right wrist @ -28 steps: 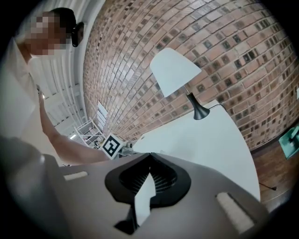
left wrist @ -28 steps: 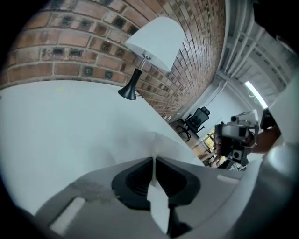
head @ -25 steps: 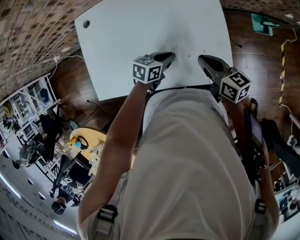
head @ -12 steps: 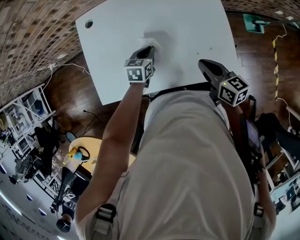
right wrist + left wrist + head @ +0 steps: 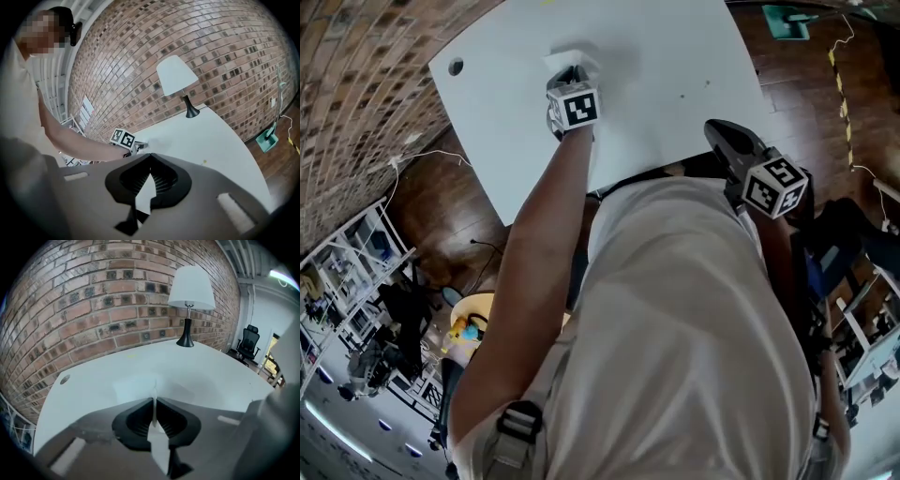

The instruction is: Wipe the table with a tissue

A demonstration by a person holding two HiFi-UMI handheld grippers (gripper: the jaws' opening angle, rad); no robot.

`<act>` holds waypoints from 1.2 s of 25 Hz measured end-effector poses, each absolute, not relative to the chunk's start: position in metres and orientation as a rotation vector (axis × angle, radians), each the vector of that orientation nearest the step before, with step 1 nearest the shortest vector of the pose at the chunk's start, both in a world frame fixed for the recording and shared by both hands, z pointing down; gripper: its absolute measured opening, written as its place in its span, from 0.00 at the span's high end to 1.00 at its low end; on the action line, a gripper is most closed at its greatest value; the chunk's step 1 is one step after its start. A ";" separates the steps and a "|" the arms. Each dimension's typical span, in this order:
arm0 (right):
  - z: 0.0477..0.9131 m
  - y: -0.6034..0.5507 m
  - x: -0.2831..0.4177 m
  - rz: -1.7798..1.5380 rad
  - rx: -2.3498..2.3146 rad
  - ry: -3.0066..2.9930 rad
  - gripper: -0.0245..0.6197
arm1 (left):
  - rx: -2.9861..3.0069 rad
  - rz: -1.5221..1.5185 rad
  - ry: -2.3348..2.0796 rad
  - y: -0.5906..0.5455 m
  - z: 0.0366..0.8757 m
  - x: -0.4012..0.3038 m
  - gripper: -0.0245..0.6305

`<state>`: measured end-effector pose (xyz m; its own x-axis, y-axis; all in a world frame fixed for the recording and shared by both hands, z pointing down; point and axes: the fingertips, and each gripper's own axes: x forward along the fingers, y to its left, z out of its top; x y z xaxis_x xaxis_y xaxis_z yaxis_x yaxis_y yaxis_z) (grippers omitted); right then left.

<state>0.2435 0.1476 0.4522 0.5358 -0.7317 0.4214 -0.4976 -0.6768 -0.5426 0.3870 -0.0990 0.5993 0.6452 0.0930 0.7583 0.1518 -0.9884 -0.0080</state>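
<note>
Left gripper (image 5: pixel 153 401): jaws clamped on a white tissue (image 5: pixel 136 386), which spreads flat on the white table (image 5: pixel 93 380) just ahead of the tips. Beyond it a white-shaded lamp (image 5: pixel 190 296) stands near the table's far edge, with a brick wall (image 5: pixel 93 301) behind and an office chair (image 5: pixel 247 344) far off to the right. Right gripper (image 5: pixel 150 157): jaws together on nothing, over the table's near edge, well apart from the tissue; dark wooden floor (image 5: pixel 441 187) lies around the table.
</note>
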 end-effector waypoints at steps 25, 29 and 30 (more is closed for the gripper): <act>0.460 0.277 0.273 -0.966 -2.360 1.055 0.95 | -2.316 -1.004 -0.273 0.030 0.606 0.398 0.96; 0.458 0.273 0.273 -0.954 -2.352 1.082 0.95 | -2.470 -1.129 -0.378 0.054 0.608 0.374 0.93; 0.457 0.272 0.273 -0.949 -2.352 1.091 0.95 | -2.504 -1.167 -0.397 0.057 0.606 0.367 0.93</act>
